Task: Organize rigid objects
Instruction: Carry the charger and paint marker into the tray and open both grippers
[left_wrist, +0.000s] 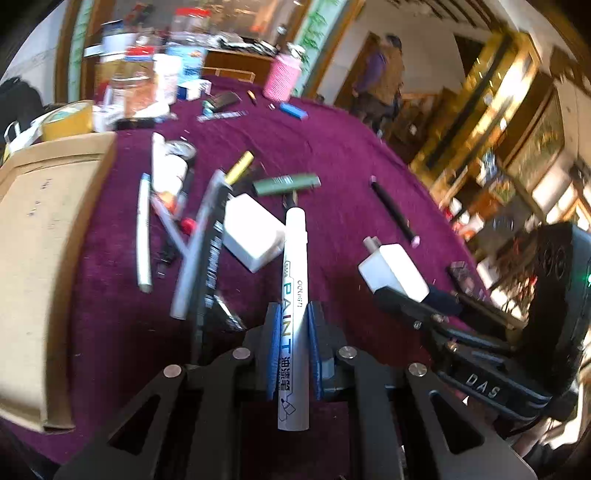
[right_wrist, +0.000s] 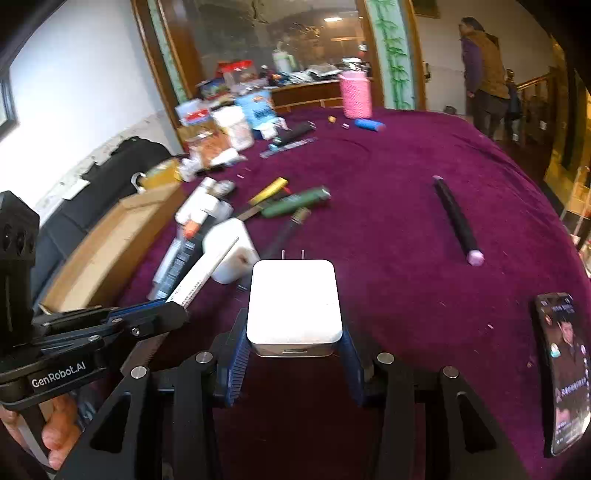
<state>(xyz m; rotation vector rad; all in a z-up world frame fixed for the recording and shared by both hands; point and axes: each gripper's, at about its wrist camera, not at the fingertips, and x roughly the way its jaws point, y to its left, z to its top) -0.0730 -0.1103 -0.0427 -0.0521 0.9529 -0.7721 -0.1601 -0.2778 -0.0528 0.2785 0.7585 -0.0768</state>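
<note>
Between the blue pads of the left gripper (left_wrist: 293, 332), a white paint marker (left_wrist: 293, 295) is clamped along its barrel, its capped tip pointing away over the worktop (left_wrist: 332, 155), which is covered in purple cloth. The jaws are closed on it. The right gripper (right_wrist: 293, 354) holds a white plug-in charger (right_wrist: 293, 302) between its own blue pads, jaws pressed on its two sides, the two metal prongs pointing away. Beyond the marker lies a loose heap: a second white charger block (left_wrist: 251, 232), a green pen (left_wrist: 286, 184), a yellow-capped pen (left_wrist: 240, 167), a silver marker (left_wrist: 143, 230) and more pens, too blurred to tell apart. To the left sits an open cardboard box (left_wrist: 44, 240). Well to the right lies a black pen with a pink end (right_wrist: 456, 218), and at the near right edge a phone (right_wrist: 565, 369) with its screen lit. Far off stands a pink cup (right_wrist: 355, 94) among bottles and packets.
</note>
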